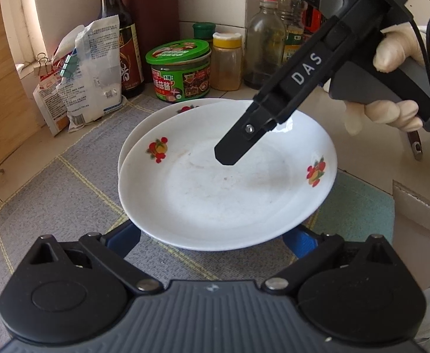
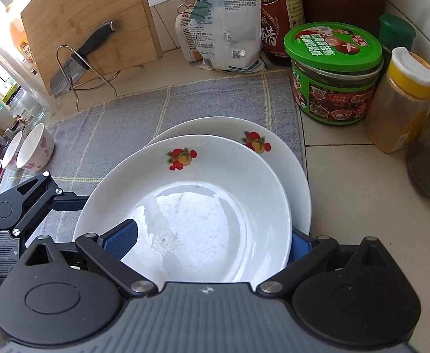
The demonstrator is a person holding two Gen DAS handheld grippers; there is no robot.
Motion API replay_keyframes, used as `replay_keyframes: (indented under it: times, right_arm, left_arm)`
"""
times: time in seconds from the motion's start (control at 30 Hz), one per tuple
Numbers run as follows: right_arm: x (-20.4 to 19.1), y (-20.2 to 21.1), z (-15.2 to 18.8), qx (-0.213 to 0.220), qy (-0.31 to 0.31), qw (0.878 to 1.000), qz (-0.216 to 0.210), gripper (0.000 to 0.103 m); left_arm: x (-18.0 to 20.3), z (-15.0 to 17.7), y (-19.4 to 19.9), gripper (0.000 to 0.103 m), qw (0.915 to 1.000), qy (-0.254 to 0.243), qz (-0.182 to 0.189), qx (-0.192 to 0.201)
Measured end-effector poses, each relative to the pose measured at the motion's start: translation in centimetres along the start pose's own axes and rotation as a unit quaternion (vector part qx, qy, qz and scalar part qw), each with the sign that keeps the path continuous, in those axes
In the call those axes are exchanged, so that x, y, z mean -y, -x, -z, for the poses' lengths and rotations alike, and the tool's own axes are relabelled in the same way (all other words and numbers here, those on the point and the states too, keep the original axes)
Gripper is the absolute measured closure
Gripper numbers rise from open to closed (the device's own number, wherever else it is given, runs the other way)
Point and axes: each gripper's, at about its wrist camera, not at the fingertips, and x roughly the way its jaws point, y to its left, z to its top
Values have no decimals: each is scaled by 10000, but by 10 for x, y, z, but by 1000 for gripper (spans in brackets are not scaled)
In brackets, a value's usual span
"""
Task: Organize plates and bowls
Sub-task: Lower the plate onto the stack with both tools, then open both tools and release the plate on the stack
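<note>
Two plates (image 2: 185,206), two bowls (image 2: 35,150), one knife (image 2: 82,56), one cutting board (image 2: 88,23)

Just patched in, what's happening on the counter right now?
A person with gloved hands is stacking two white fruit-print plates on the grey mat. The right gripper straddles the rim of the upper plate, one pad inside it and one outside, while the left gripper sits under its near edge. The upper plate lies off-centre on the lower plate. Two small floral bowls wait at the mat's edge, untouched.
</note>
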Motion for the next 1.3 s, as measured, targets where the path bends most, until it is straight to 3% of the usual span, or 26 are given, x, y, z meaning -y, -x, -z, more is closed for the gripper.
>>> replay_keyframes:
  times: [1.3]
  right_arm:
    - [-12,16,6,-119,158,9978,632,0]
  left_arm:
    - [-2,-4,0,1,9997,-130,-23,193]
